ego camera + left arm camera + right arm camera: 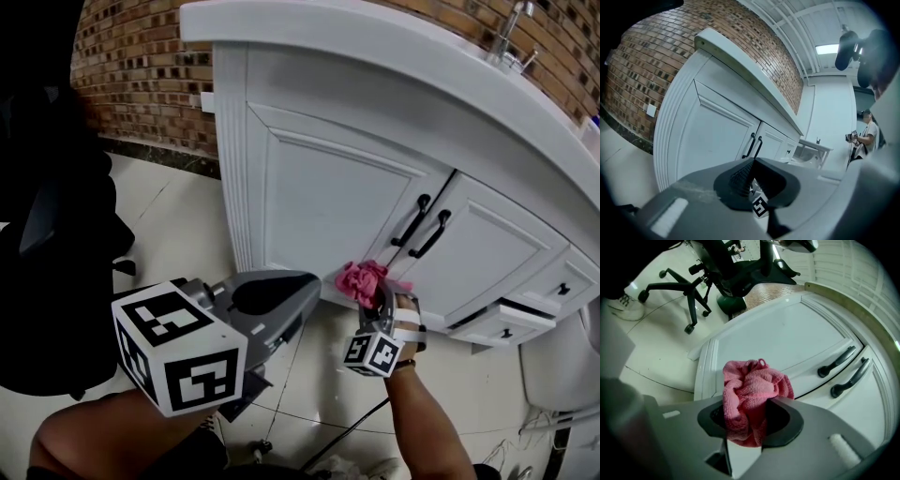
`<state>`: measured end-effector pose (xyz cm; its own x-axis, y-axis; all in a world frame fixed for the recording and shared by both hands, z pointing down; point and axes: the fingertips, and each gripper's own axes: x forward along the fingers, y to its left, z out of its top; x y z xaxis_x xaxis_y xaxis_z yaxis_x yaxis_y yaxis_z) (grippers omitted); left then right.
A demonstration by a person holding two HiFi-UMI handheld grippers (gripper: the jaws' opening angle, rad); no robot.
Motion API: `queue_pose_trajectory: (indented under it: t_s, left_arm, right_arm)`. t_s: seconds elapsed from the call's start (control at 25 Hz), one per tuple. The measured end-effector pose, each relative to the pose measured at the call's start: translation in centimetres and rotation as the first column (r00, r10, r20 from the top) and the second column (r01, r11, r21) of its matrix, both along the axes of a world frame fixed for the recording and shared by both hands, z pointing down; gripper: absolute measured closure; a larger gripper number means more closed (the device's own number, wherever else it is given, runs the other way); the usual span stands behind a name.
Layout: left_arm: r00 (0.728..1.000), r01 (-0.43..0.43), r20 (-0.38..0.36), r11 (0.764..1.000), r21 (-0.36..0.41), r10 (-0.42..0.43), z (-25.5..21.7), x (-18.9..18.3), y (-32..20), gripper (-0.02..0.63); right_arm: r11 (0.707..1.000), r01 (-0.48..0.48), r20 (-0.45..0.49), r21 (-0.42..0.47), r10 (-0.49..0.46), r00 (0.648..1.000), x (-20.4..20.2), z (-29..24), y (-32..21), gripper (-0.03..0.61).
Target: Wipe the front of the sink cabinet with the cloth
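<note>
2 grippers were in your hands. Your right gripper had its fingers clamped on the pink cloth, which was bunched up against the bottom of the left door of the white sink cabinet, below the 2 black handles. Your left gripper hung apart from the cabinet, over the floor, fingers closed together on nothing.

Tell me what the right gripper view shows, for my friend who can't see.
The right gripper is shut on a crumpled pink cloth, held up at a white cabinet door. Two black handles sit to the right, and a black office chair stands beyond.
</note>
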<state>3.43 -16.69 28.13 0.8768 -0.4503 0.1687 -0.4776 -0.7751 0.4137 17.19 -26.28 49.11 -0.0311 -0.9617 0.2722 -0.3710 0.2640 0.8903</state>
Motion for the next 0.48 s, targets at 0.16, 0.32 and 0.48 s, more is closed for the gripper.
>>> queue_pose_trajectory:
  t_s: [0.16,0.32,0.48]
  left_arm:
    - [1.000,0.006,0.000,1.000,-0.004,-0.006,0.0,-0.3,-0.4,0.611]
    - [1.000,0.009,0.002,1.000,-0.006,-0.009,0.2,-0.6,-0.7,0.611]
    - [1.000,0.017,0.009,1.000,-0.011,-0.017,0.4,-1.0,-1.0,0.611]
  right_arm:
    - [0.999,0.005,-0.015,-0.038,-0.005,1.000,0.1,2.2,0.1,0.428]
    - [0.998,0.003,-0.028,-0.070,-0.005,1.000,0.0,4.1,0.2,0.430]
    - [0.997,-0.002,-0.033,-0.079,-0.001,0.999,0.0,5.3,0.3,0.429]
